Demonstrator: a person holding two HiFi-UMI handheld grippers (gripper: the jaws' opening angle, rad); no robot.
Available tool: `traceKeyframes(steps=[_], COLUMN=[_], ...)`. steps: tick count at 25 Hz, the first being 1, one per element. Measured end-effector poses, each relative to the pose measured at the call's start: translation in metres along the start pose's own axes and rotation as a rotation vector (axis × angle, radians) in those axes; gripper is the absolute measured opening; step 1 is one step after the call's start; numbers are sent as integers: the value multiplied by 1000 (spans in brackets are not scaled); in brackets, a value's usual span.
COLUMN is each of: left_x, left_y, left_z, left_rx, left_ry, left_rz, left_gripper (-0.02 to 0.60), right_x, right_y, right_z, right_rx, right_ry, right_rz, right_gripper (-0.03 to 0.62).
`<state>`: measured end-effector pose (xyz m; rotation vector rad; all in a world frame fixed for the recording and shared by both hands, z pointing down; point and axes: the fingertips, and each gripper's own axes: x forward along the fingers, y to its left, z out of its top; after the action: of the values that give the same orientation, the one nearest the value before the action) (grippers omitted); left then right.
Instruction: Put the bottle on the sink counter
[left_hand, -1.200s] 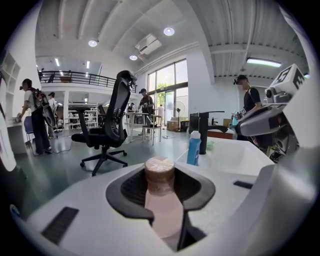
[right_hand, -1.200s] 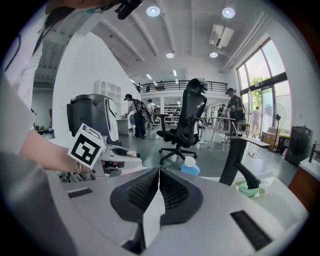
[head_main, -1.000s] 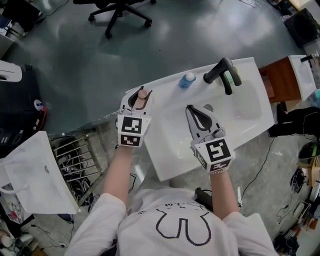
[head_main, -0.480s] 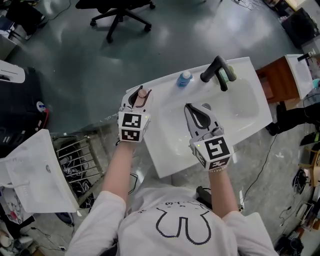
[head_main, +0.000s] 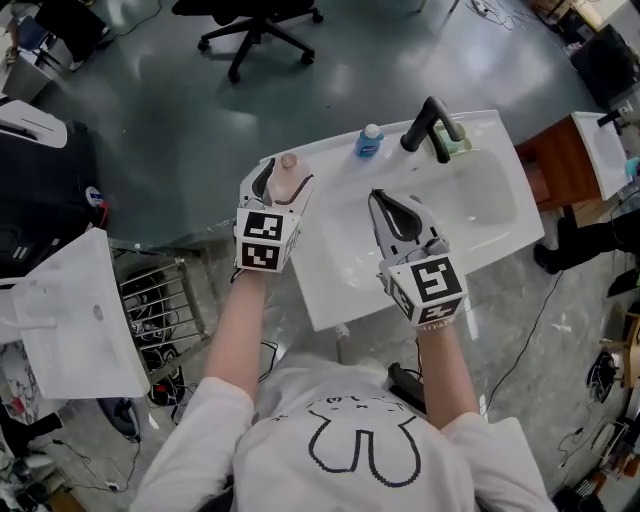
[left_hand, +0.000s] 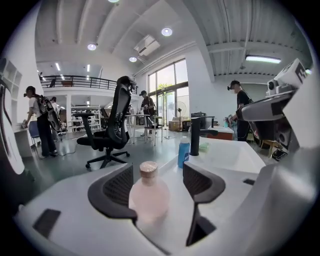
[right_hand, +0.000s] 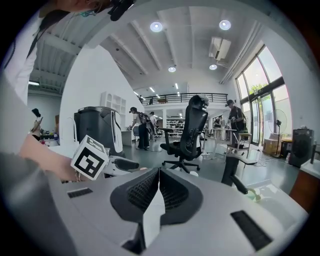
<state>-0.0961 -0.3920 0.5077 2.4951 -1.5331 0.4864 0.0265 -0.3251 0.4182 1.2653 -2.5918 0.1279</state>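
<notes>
The bottle stood on the sink counter, seemingly released; the left gripper had just spread around it, the right gripper pressed together.

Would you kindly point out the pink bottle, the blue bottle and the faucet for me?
pink bottle (left_hand: 148, 200), left gripper view, on its round body.
blue bottle (head_main: 368, 147), head view, on its blue body.
faucet (head_main: 423, 124), head view, on its black neck.
</notes>
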Motion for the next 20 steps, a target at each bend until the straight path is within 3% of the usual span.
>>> traceKeyframes(steps=[14, 20], left_x=[-109, -145], left_y=[1, -1], left_z=[70, 101], left_rx=[19, 70], left_ry=[-184, -253], left_rz=[129, 160], left_gripper=[304, 304], right_x=[-57, -74], right_y=[18, 22], right_z=[47, 82], right_rx=[25, -53], right_ry=[-120, -181], right_rz=[-48, -40], right_gripper=[29, 28])
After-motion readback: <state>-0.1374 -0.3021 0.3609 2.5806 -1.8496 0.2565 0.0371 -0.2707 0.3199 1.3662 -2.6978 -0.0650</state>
